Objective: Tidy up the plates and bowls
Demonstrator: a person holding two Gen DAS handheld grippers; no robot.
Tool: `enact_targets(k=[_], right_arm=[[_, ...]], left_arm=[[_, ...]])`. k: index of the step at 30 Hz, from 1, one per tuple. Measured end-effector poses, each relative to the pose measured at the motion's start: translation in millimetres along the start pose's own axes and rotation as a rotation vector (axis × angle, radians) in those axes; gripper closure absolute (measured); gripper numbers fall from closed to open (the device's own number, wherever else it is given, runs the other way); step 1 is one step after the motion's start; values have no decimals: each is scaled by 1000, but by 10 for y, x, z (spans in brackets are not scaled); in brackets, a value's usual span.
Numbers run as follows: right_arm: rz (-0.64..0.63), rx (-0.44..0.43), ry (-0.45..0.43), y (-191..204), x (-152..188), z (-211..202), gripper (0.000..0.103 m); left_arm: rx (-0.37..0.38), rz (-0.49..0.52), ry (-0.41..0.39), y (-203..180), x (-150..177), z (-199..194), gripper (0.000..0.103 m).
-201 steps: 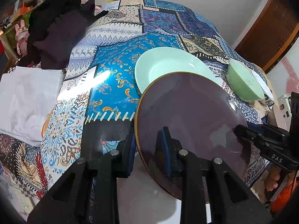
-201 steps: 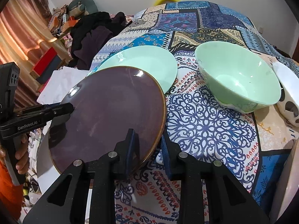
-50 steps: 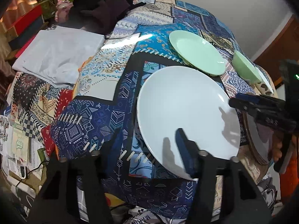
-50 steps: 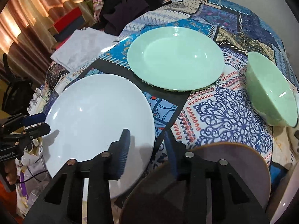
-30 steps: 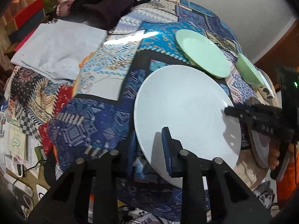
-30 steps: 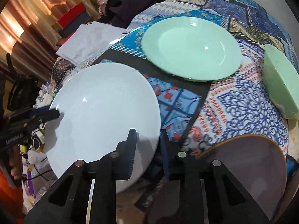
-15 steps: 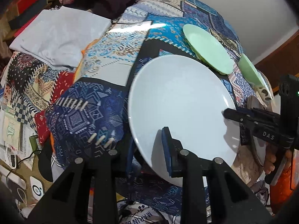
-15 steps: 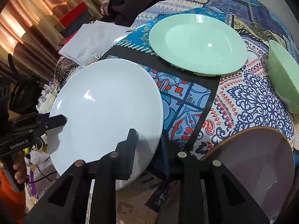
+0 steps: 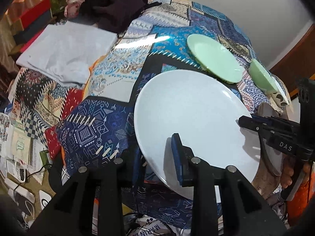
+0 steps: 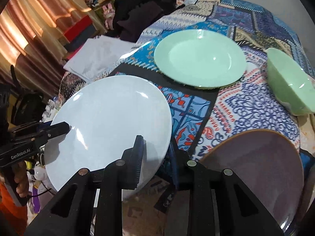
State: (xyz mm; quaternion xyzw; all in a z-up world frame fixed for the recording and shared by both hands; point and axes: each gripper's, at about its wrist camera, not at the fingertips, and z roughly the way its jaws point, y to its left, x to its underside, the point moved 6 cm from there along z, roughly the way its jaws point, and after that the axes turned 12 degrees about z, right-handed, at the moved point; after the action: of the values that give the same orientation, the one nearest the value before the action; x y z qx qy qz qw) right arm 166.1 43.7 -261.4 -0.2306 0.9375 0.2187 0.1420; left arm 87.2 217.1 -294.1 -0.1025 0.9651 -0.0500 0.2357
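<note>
Both grippers hold a large white plate (image 9: 195,118) in the air over the near edge of the table; it also shows in the right wrist view (image 10: 110,122). My left gripper (image 9: 157,157) is shut on its near-left rim. My right gripper (image 10: 155,155) is shut on its opposite rim and shows in the left wrist view (image 9: 246,122). A green plate (image 10: 198,59) lies further back on the patterned cloth. A green bowl (image 10: 289,82) stands to its right. A dark purple plate (image 10: 256,167) lies at the near right edge.
The table has a patterned cloth (image 9: 122,63). A folded white cloth (image 9: 65,49) and dark clothes (image 9: 116,5) lie at the far left. Part of a white spotted dish (image 9: 279,98) sits beside the green bowl. Clutter and cables lie on the floor at the left (image 9: 19,157).
The purple plate was set down at the near right edge. Both grippers closed on the white plate and lifted it; over the last second it has risen and tilted slightly.
</note>
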Motion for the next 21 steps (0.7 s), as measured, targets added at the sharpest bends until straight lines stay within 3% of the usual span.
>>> enact_targets(k=[21], right_arm=[[90,34,-221,-453,120,-1022,80]], left_arm=[[38,149,-145,-848,-327,-544,73]])
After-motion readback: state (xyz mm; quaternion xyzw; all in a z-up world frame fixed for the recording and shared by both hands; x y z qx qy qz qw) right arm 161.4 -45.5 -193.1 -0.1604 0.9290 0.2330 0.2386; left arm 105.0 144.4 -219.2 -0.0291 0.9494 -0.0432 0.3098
